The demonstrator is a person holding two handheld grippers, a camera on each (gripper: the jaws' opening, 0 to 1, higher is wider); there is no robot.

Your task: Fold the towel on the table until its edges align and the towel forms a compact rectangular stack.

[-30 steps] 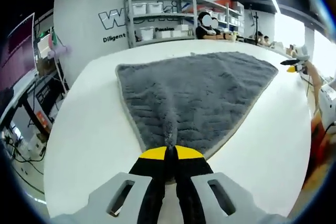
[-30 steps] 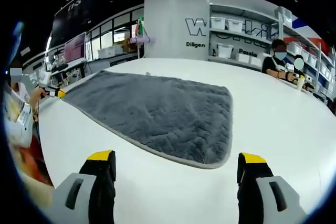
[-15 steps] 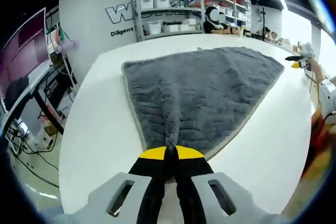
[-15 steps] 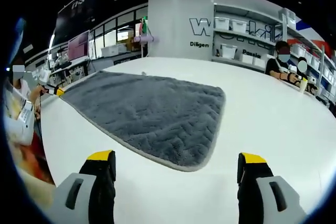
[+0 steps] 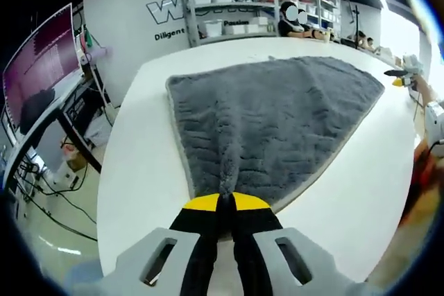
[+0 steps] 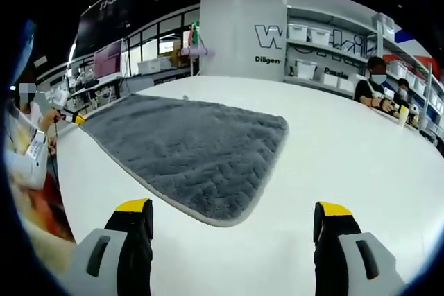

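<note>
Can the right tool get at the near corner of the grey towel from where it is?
Probably yes: the right tool is open, and bare table lies between it and the grey towel corner.

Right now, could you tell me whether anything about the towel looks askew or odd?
Only one thing: the grey towel lies flat except at its near corner, where the left gripper is shut on it and pulls up a narrow ridge. The right gripper is open, holding nothing.
</note>
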